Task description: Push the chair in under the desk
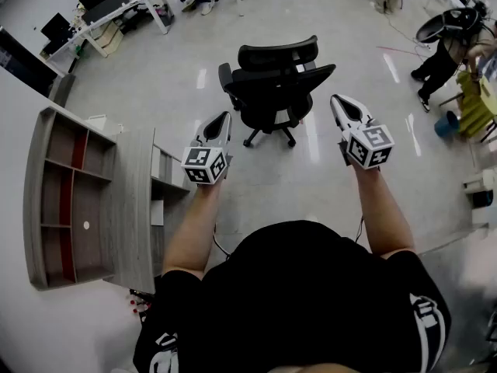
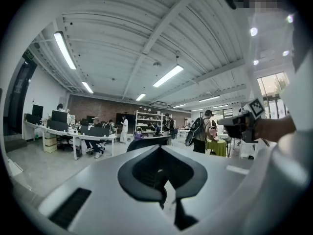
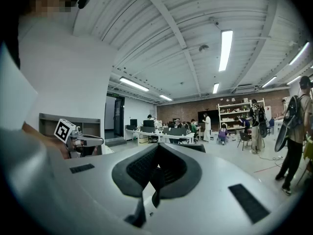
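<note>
A black office chair [image 1: 273, 84] stands on the pale floor ahead of me, its back toward me. The grey desk [image 1: 130, 208] lies to my left, apart from the chair. My left gripper [image 1: 220, 120] is held level, shut and empty, short of the chair's left side. My right gripper [image 1: 338, 101] is likewise level, shut and empty, near the chair's right side without touching it. In the left gripper view the closed left gripper [image 2: 160, 153] points at the chair's top edge [image 2: 145, 142]. The right gripper view shows the right gripper [image 3: 159, 151] shut, with the chair's top [image 3: 194, 148] just beyond.
A grey shelf unit [image 1: 60, 196] sits on the desk's far left. White desks with monitors [image 1: 124, 2] line the back left. A person [image 1: 446, 53] stands at the right by a blue bucket [image 1: 447, 123]. Several people work in the background.
</note>
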Tool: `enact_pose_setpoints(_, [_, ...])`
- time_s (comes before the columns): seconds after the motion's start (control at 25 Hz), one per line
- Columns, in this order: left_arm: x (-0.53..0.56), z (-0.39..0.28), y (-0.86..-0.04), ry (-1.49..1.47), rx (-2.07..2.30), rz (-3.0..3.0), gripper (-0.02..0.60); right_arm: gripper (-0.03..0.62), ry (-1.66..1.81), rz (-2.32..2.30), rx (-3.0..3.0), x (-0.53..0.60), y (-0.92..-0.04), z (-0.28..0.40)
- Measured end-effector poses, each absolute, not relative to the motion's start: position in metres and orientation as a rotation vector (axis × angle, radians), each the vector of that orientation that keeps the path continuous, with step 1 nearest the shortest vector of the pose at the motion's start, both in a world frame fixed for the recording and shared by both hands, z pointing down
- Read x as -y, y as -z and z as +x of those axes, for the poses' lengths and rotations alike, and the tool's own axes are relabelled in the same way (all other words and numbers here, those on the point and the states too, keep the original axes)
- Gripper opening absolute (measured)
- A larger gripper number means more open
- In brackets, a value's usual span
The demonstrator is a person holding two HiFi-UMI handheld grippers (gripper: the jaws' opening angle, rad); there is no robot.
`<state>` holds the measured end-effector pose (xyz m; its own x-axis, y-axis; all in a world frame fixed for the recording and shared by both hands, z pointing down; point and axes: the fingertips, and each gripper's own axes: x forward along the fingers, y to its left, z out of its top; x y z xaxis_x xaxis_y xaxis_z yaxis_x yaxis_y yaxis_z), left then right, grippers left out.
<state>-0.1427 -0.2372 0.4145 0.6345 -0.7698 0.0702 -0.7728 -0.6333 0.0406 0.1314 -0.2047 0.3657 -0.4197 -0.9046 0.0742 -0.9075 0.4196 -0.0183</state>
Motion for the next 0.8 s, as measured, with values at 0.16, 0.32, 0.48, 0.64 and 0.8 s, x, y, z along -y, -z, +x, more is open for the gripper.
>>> enact_pose_setpoints(0.16, [0.236,-0.154,-0.418,-0.099,1.309,2.781,0.012,-0.006,-0.086,1.664,2.597,0.200,-0.368,0.121])
enact_pose_setpoints(0.32, [0.236,-0.168,-0.417,-0.119,1.311,2.797,0.012,-0.006,-0.075,1.675,2.577,0.197,-0.367,0.111])
enact_pose_setpoints(0.48, [0.238,-0.175,-0.412,-0.110,1.295,2.815,0.012,-0.006,-0.084,1.695,2.558,0.193,-0.371,0.105])
enact_pose_setpoints(0.64, [0.237,-0.170,-0.412,-0.118,1.275,2.828,0.012,-0.006,-0.095,1.697,2.545,0.193,-0.376,0.106])
enact_pose_setpoints(0.8, [0.244,-0.159,-0.413,-0.139,1.275,2.833,0.012,-0.006,-0.114,1.722,2.546,0.201,-0.377,0.121])
